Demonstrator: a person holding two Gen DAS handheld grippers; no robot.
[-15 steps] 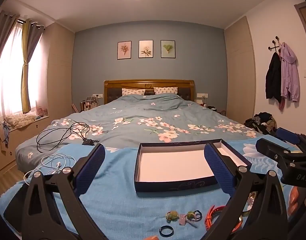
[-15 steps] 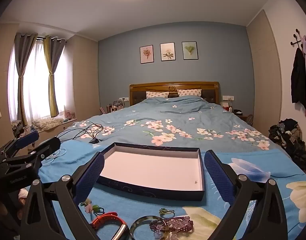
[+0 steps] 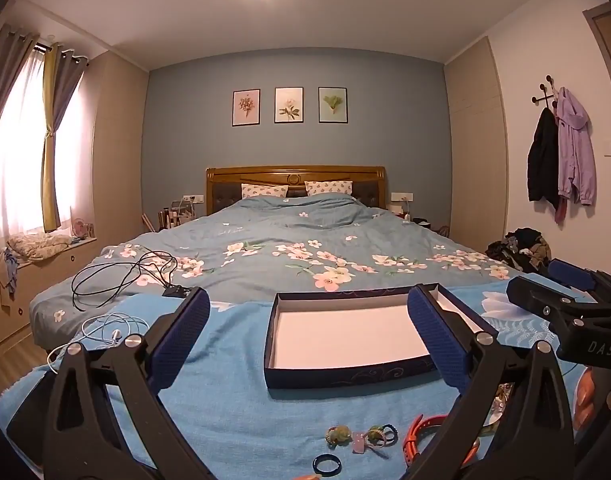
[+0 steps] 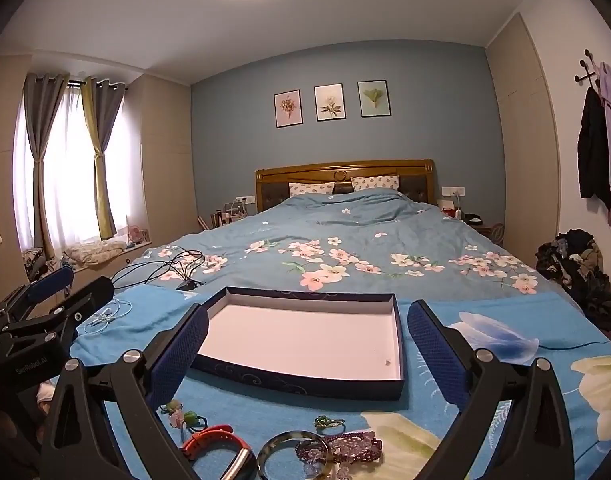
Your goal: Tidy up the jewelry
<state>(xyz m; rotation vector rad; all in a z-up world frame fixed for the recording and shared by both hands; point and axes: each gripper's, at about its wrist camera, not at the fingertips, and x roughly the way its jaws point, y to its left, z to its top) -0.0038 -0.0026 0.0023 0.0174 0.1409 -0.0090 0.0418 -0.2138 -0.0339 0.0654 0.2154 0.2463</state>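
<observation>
A shallow dark-blue box (image 3: pixel 345 378) (image 4: pixel 297 386) with a white inside lies empty on the blue cloth at the foot of the bed. In front of it lie small jewelry pieces: a dark blue ring (image 3: pixel 326 463), green and pink charms (image 3: pixel 357 436) (image 4: pixel 179 414), an orange band (image 3: pixel 415 436) (image 4: pixel 211 440), a grey bangle (image 4: pixel 293 456), a purple bead bracelet (image 4: pixel 351 446) and a green ring (image 4: pixel 328 423). My left gripper (image 3: pixel 309 340) hovers open above the cloth, level with the box. My right gripper (image 4: pixel 307 344) is open too, with the box framed between its fingers.
Black cables (image 3: pixel 121 276) and a white earphone cord (image 3: pixel 109 330) lie on the bed at the left. The other gripper shows at each view's edge (image 3: pixel 565 312) (image 4: pixel 37 320). A pile of clothes (image 4: pixel 581 276) sits on the floor at the right.
</observation>
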